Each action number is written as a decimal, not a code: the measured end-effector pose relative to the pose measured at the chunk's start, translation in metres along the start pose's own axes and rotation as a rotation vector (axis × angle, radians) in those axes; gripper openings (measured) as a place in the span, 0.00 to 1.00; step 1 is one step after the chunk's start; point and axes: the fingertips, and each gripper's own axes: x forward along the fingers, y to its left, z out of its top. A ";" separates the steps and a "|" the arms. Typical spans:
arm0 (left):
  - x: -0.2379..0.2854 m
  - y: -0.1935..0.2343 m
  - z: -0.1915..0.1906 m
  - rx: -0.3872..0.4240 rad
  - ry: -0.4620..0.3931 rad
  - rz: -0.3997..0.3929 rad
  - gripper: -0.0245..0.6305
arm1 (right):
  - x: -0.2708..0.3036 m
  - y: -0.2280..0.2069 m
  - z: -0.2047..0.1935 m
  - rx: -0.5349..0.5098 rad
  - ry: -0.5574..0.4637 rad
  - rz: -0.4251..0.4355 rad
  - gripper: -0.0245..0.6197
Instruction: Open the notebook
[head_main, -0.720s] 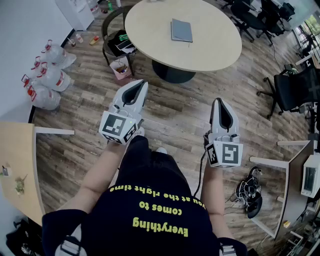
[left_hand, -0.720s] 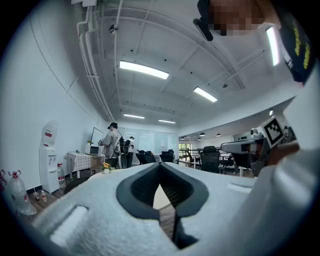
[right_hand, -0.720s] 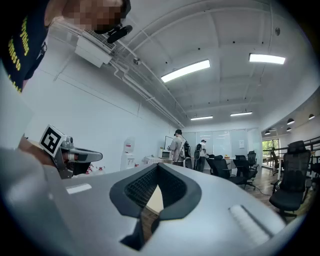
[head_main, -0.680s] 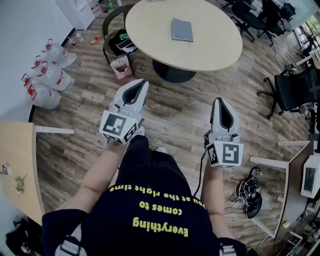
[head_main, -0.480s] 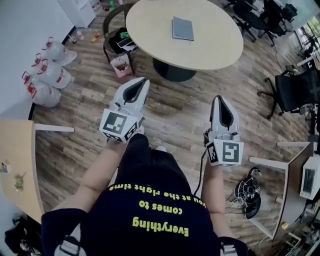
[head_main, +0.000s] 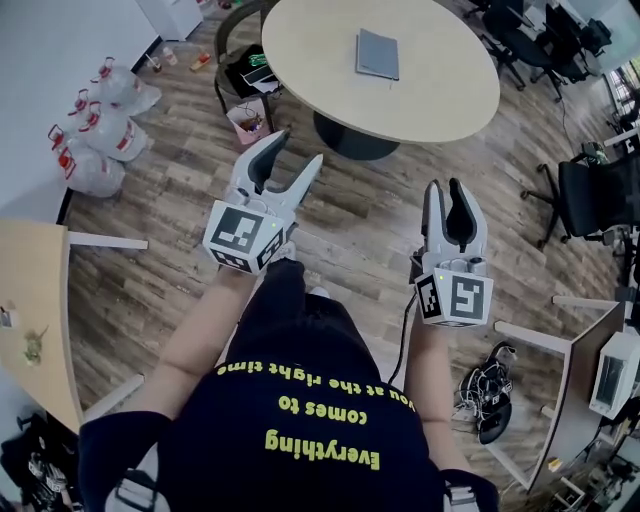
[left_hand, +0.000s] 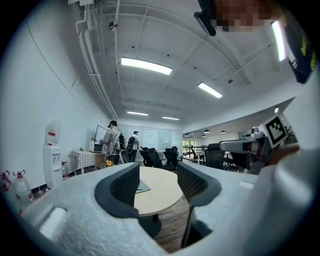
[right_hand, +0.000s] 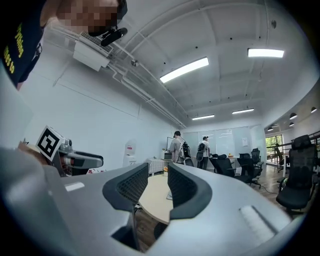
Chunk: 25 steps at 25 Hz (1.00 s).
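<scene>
A closed grey notebook (head_main: 378, 54) lies flat on the round beige table (head_main: 430, 100), well ahead of both grippers. My left gripper (head_main: 297, 150) is held level in the air over the wooden floor, its jaws open wide with nothing between them. My right gripper (head_main: 446, 186) is beside it, open by a narrower gap and also empty. In the left gripper view the notebook (left_hand: 142, 188) shows past the left jaw, far off on the table (left_hand: 162, 192). The right gripper view shows the table (right_hand: 152, 200) between the jaws.
Water jugs (head_main: 95, 130) stand by the left wall. A chair with a bag (head_main: 245, 75) and a small pink bin (head_main: 248, 122) sit at the table's left. A black office chair (head_main: 600, 195) is at right, cables (head_main: 487, 390) lie on the floor, and two people (left_hand: 112, 142) stand far back.
Both grippers were shut and now stand open, the left one wider. The table and notebook have shifted slightly right in the head view, and both grippers sit a little higher in it.
</scene>
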 end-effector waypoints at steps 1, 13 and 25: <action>0.004 0.001 0.000 0.004 0.003 -0.001 0.41 | 0.006 -0.001 -0.002 -0.005 0.007 0.003 0.27; 0.103 0.072 0.002 0.041 0.004 -0.038 0.48 | 0.125 -0.018 -0.009 -0.006 0.011 0.018 0.41; 0.209 0.170 0.007 0.023 -0.013 -0.074 0.51 | 0.250 -0.043 -0.018 0.018 0.036 -0.005 0.41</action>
